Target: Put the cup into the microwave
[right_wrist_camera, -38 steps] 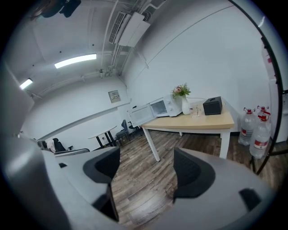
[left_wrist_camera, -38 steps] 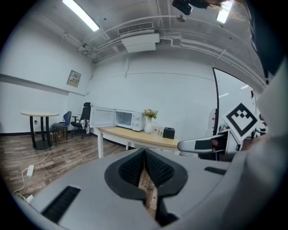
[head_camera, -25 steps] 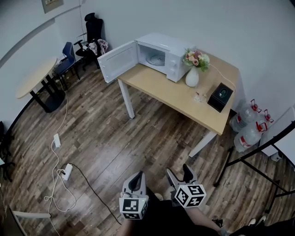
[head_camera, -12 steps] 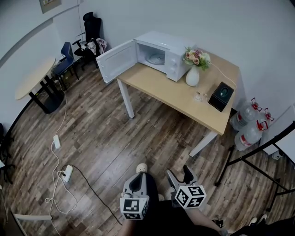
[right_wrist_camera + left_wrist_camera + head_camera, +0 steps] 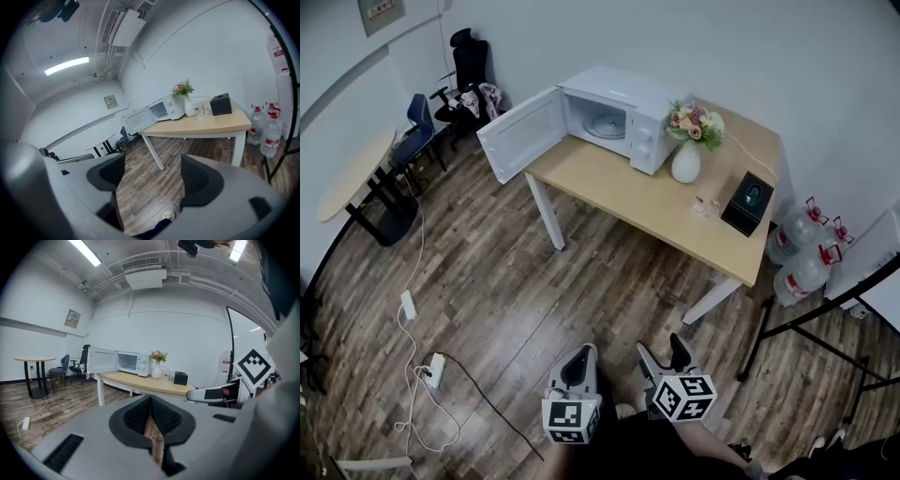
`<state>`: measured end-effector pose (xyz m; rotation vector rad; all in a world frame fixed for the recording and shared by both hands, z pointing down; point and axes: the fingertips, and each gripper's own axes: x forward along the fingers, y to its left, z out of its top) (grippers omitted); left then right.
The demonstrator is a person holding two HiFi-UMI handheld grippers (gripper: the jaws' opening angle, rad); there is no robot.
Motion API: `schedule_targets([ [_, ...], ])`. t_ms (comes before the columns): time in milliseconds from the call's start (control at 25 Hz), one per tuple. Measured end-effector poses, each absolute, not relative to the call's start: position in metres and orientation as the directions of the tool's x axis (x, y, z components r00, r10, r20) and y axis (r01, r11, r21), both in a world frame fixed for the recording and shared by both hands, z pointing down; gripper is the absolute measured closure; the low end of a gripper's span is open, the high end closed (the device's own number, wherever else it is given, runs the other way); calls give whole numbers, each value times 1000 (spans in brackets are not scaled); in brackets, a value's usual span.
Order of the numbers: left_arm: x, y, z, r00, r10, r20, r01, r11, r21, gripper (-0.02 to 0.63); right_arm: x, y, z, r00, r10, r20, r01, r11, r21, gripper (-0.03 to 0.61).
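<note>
While left tongs sit closed and right tongs open, the cup stands far ahead on the tabletop, rightward.

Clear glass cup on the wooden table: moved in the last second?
No. The clear glass cup still stands just left of the black box; only the camera shifted.
</note>
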<state>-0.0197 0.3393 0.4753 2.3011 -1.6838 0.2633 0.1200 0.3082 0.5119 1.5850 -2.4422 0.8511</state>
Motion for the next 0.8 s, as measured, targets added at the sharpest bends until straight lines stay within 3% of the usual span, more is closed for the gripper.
schedule_targets([
  [800, -70, 181, 446, 419, -862, 285, -907, -407, 106, 607, 78, 165, 487, -319, -869, 378, -912, 172, -373, 245],
])
